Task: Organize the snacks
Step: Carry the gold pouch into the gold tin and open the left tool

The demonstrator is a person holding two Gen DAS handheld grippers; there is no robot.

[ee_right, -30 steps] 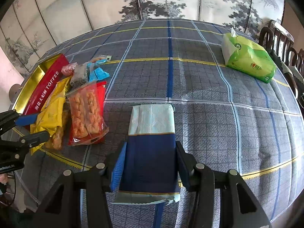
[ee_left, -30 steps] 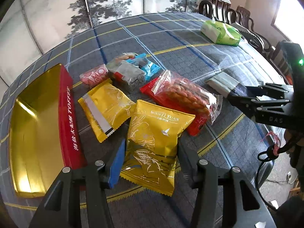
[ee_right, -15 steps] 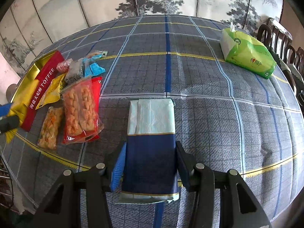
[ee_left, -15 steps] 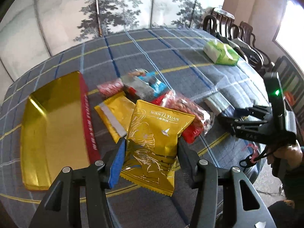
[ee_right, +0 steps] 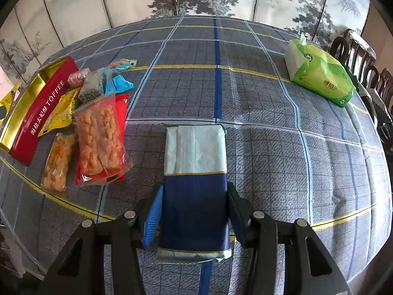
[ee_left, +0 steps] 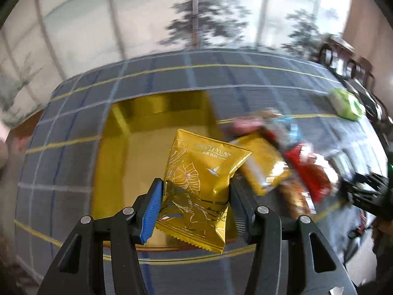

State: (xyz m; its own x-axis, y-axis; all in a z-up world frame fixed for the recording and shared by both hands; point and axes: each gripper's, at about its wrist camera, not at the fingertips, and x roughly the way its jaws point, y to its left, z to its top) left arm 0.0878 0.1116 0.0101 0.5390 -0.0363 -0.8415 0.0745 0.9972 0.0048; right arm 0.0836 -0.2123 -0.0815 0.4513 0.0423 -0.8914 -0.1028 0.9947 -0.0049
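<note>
The left claw (ee_left: 195,205) is clenched on a gold pouch (ee_left: 201,186), its pads pressing the pouch's lower sides; the pouch hangs clear of the bench (ee_left: 61,147), over the near part of the open gold tin (ee_left: 137,152). The tin's floor looks bare, though this view is blurred. Just right of the tin lies the snack pile (ee_left: 282,162), smeared by blur.

The right claw (ee_right: 194,212) grasps a blue-and-white pack (ee_right: 195,177) by its dark blue end; the pale end points away across the bench. Whether the pack rests on the cloth or is lifted, I cannot tell. To its left, near but apart, lie a clear bag of twists (ee_right: 99,135) on a red packet, a small orange packet (ee_right: 57,162) and the red side of the tin. The cloth ahead and to the right is open up to a green tissue pack (ee_right: 319,73) near the far right edge, by the chairs (ee_right: 363,61).
</note>
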